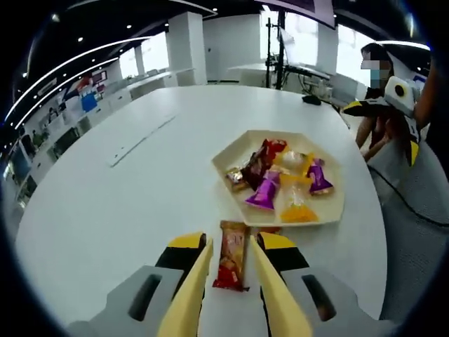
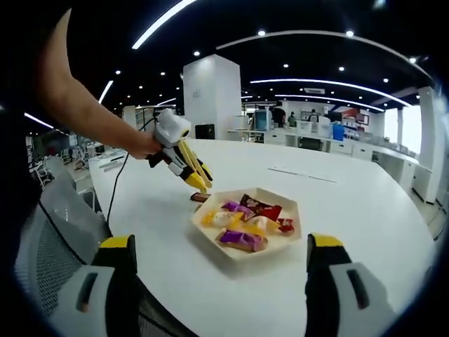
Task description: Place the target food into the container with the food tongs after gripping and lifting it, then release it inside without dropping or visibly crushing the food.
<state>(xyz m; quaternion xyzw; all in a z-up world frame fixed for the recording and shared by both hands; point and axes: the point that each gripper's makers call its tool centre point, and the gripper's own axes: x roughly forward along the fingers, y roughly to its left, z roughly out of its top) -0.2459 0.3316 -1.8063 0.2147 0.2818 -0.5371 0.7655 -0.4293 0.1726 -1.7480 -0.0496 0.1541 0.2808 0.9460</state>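
A red and orange snack packet (image 1: pixel 231 257) lies flat on the white table (image 1: pixel 126 210), just in front of a cream hexagonal tray (image 1: pixel 235 151). My left gripper (image 1: pixel 230 241) is open; its long yellow tong jaws stand on either side of the packet with a thin gap on each side. In the right gripper view the same packet (image 2: pixel 200 197) lies under the tips of the left gripper (image 2: pixel 199 184), which a hand holds beside the tray (image 2: pixel 210 242). My right gripper (image 2: pixel 221 246) hovers short of the tray, jaws wide open with nothing between them.
The tray holds several wrapped sweets, purple (image 1: pixel 264 193), yellow (image 1: pixel 296 203) and dark red (image 1: pixel 270 151). A grey mesh chair (image 2: pixel 49 246) stands at the table's edge. A person (image 1: pixel 382 105) holds the right gripper (image 1: pixel 396 95) at the far right. A black stand (image 1: pixel 280 49) rises behind.
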